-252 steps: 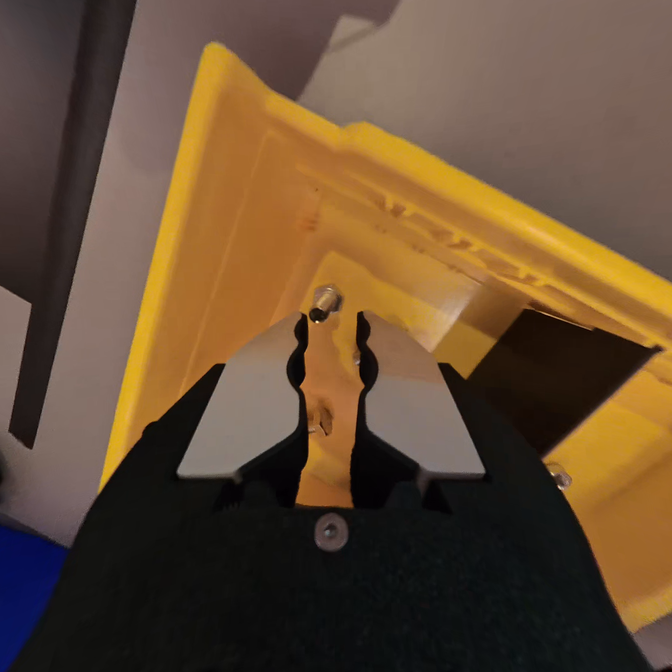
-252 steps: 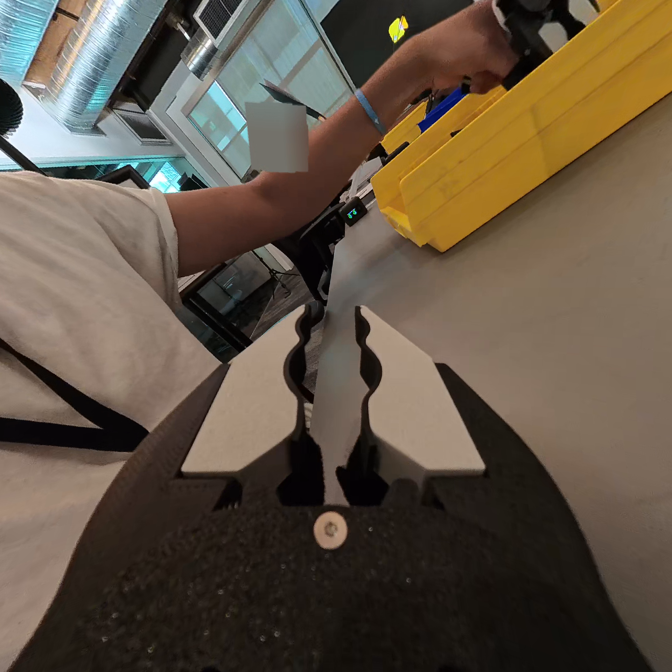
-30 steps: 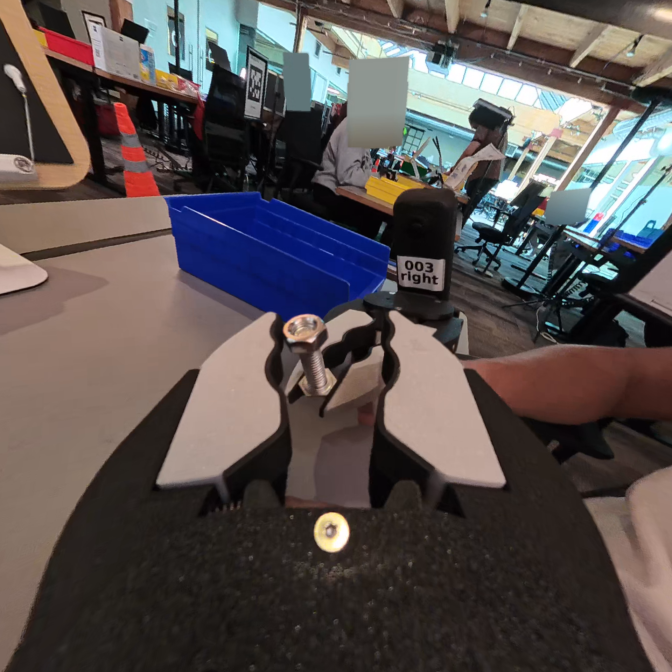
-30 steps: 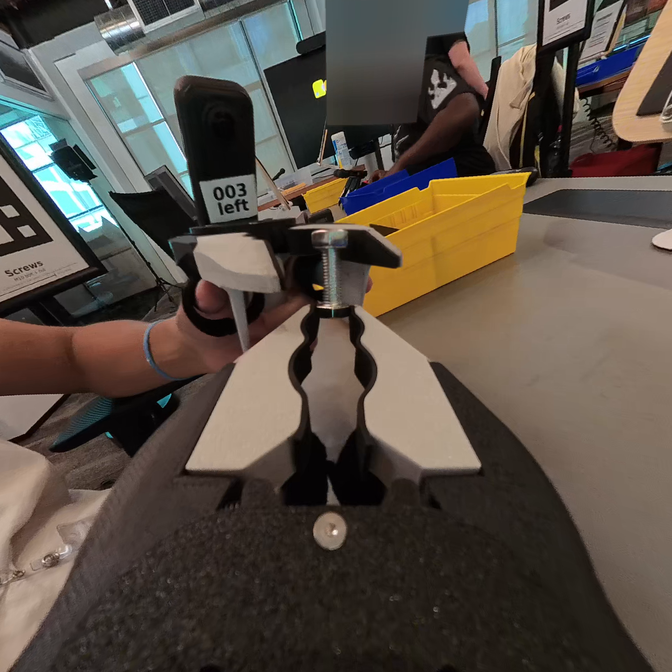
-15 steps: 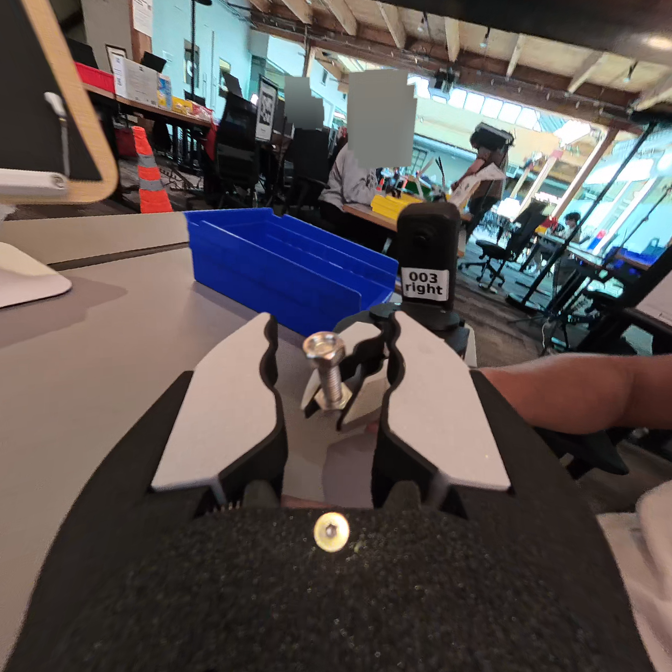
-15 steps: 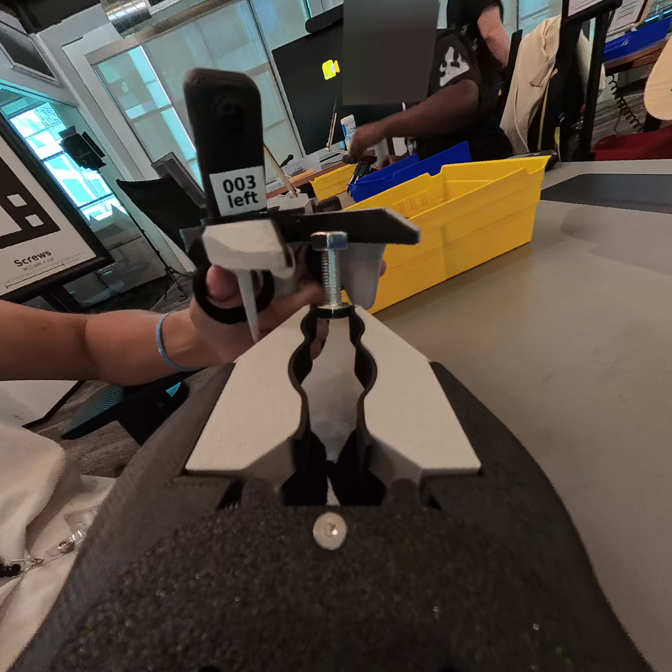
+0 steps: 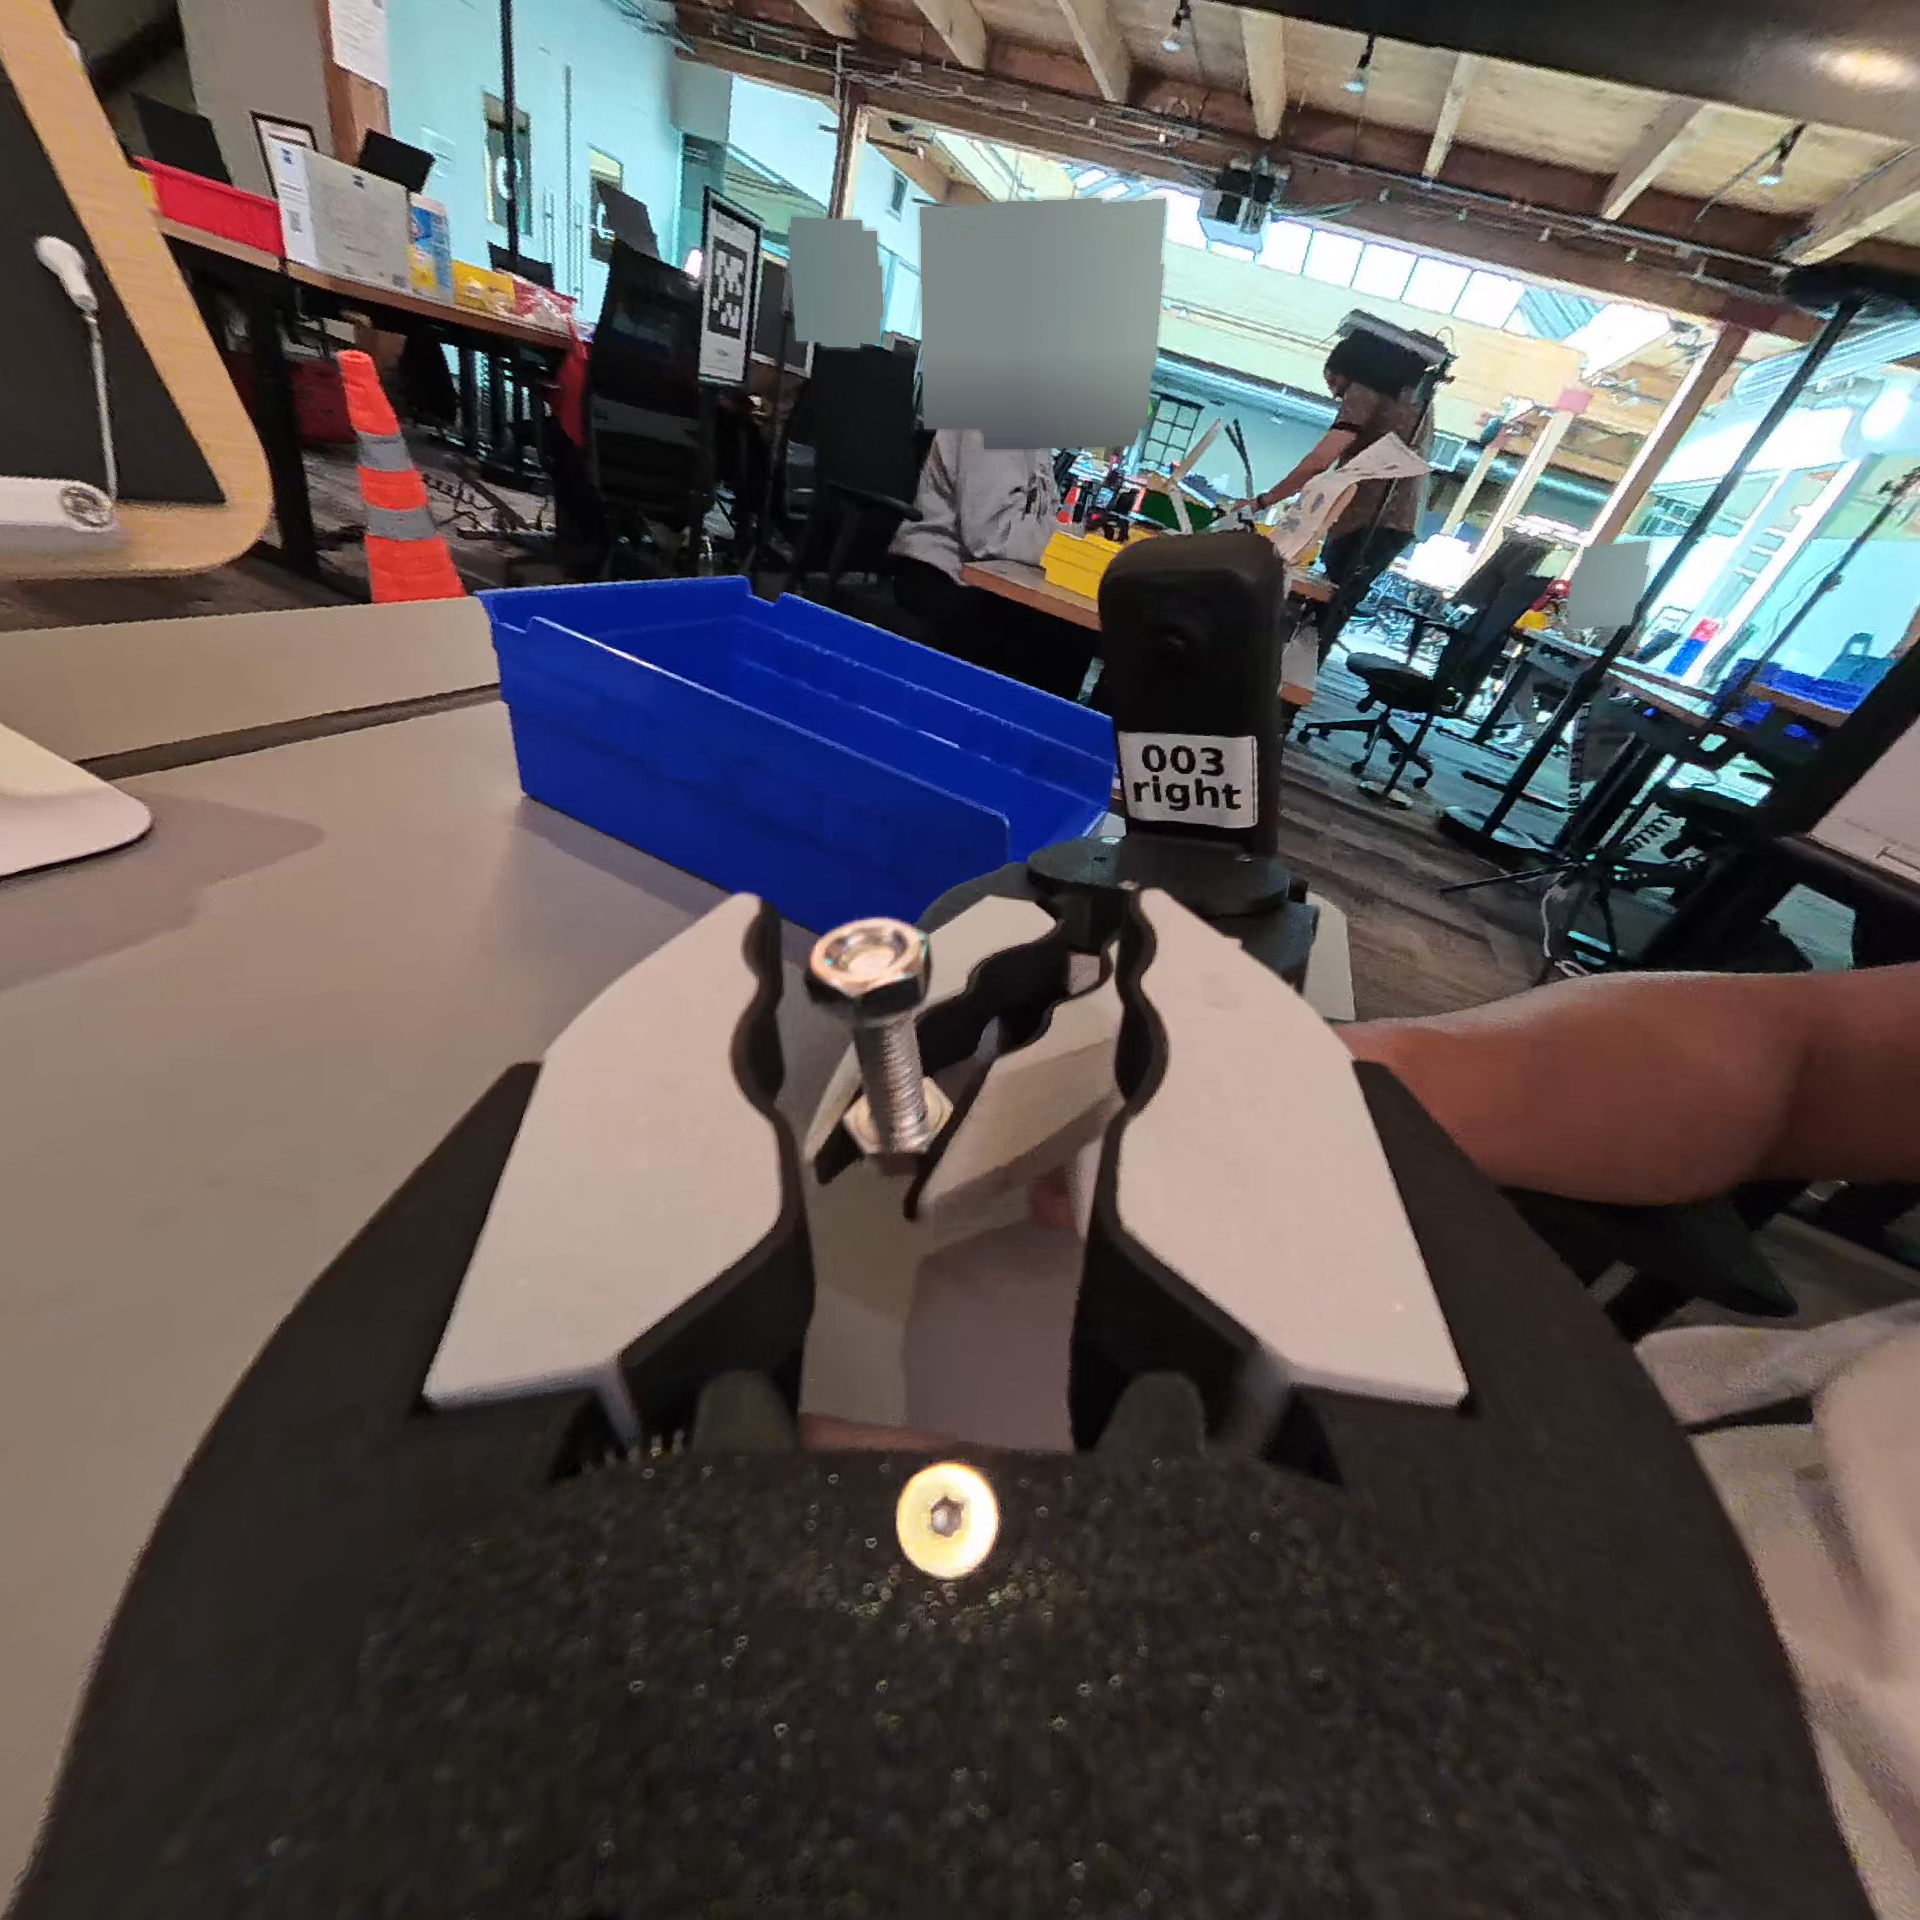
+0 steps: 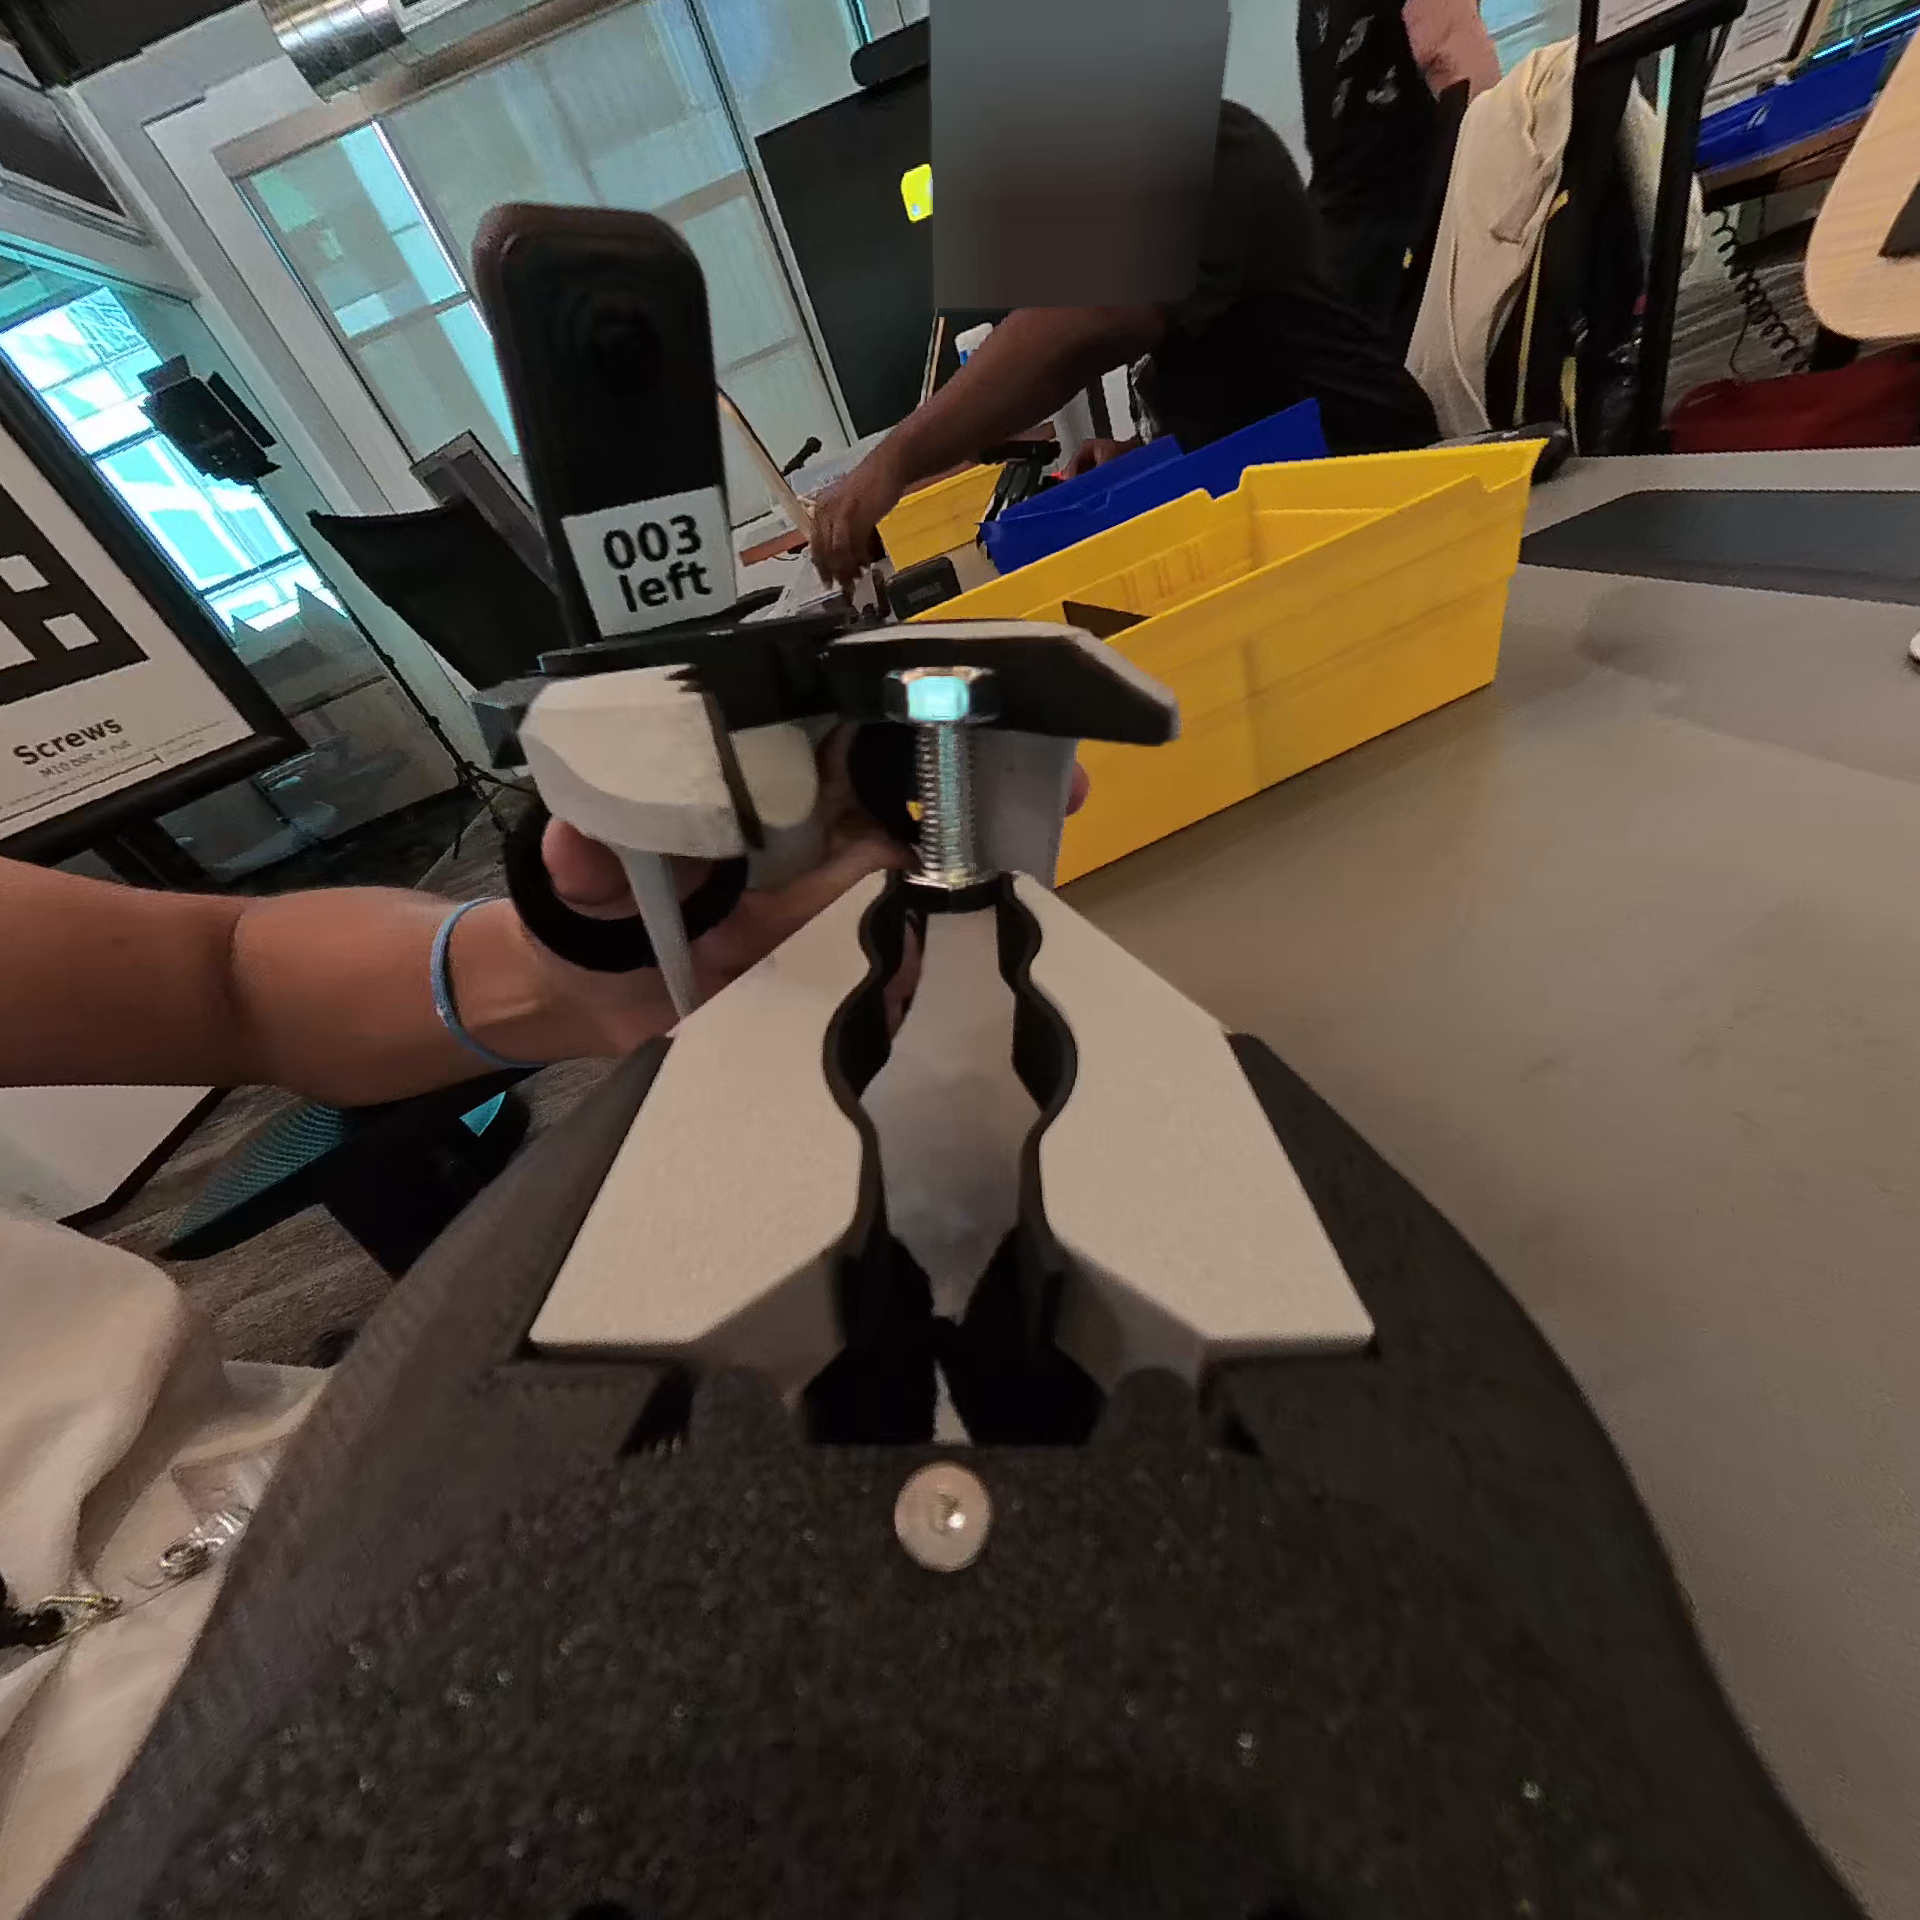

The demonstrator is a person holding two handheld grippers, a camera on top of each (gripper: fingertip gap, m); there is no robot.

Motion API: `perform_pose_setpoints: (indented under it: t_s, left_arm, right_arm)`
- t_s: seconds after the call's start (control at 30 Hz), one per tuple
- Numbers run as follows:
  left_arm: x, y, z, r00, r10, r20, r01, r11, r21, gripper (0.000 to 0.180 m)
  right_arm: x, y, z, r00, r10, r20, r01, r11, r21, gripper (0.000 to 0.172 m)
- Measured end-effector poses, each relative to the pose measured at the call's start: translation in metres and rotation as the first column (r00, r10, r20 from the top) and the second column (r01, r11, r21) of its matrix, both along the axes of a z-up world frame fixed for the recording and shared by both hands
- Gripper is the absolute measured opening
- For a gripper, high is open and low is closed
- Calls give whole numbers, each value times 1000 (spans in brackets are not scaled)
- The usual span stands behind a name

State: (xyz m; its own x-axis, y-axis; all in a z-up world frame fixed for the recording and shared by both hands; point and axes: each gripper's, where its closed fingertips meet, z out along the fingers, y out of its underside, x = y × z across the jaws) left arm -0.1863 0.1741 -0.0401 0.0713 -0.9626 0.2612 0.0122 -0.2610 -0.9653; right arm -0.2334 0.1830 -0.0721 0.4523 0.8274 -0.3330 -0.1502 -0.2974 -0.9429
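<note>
Left wrist view shows left gripper (image 7: 940,935) spread wider than a second ago, clear of bolt (image 7: 881,1029), whose nut (image 7: 896,1124) right gripper (image 8: 948,883) clamps, table (image 7: 312,1039) bare leftward, blue bin (image 7: 748,769) behind; only right view shows yellow bin (image 8: 1299,665).

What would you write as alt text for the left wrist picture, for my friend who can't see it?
The left tool stands open around a silver hex bolt, not gripping it; the right tool facing it clamps a nut on the bolt's thread. Behind them, a blue bin sits on a grey table.
</note>
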Motion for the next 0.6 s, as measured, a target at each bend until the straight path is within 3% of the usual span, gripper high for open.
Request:
perform_pose_setpoints:
  t_s: [0.17, 0.43, 0.6]
  left_arm:
    - [-18, 2, -1, 999, 51, 17, -51, 999, -12, 59]
    - [3, -6, -4, 999, -32, -14, 32, 999, -4, 62]
    - [-23, 9, 0, 998, 56, 12, -56, 998, -4, 61]
  right_arm:
    - [12, 8, -3, 999, -33, -4, 33, 999, -26, 17]
    - [-4, -3, -2, 999, 14, 34, -14, 1000, 12, 17]
    - [7, 5, -5, 999, -16, 29, 16, 1000, -12, 17]
